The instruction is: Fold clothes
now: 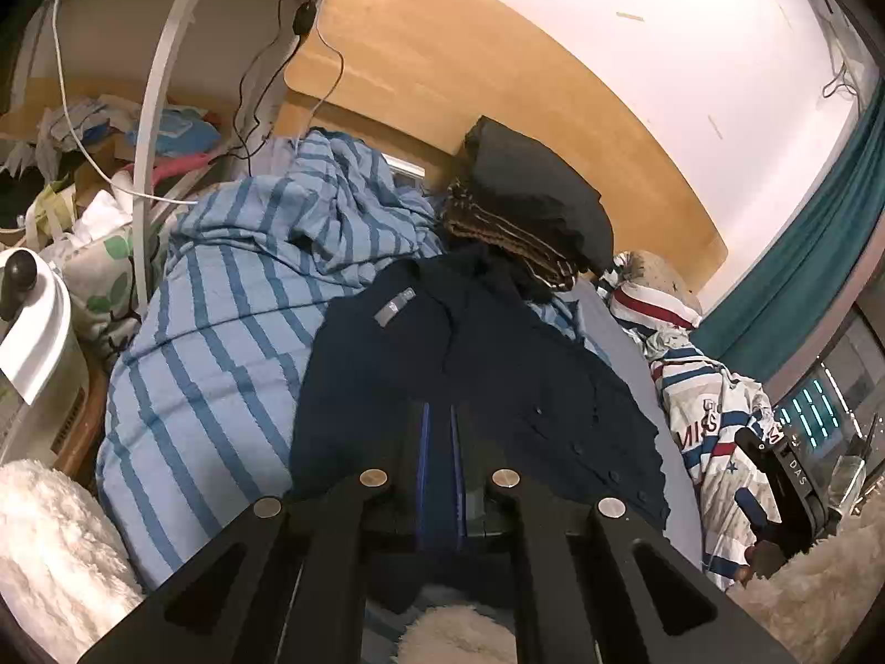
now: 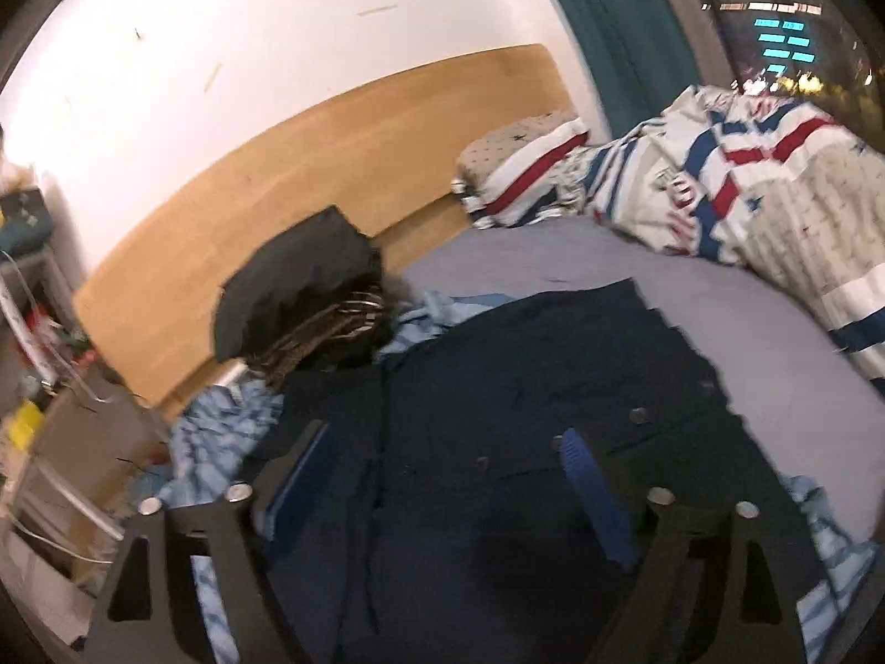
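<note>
A navy button cardigan (image 1: pixel 498 365) lies spread on the bed, label side up, partly over a blue striped duvet (image 1: pixel 221 304). My left gripper (image 1: pixel 441 442) is shut on the cardigan's near edge, and dark cloth hangs down beneath its fingers. In the right wrist view the same cardigan (image 2: pixel 525 376) fills the middle, its buttons showing. My right gripper (image 2: pixel 448 476) hovers over it with its blue pads far apart and nothing pinched between them. A stack of folded dark clothes (image 1: pixel 531 205) (image 2: pixel 298 288) sits against the headboard.
A wooden headboard (image 1: pixel 470 55) runs along the white wall. A crumpled white, red and blue duvet (image 2: pixel 746 193) covers the bed's right side on a grey sheet (image 2: pixel 553 254). Left of the bed are a cluttered white shelf (image 1: pixel 155 83), a white appliance (image 1: pixel 33 343) and a fluffy rug (image 1: pixel 50 542).
</note>
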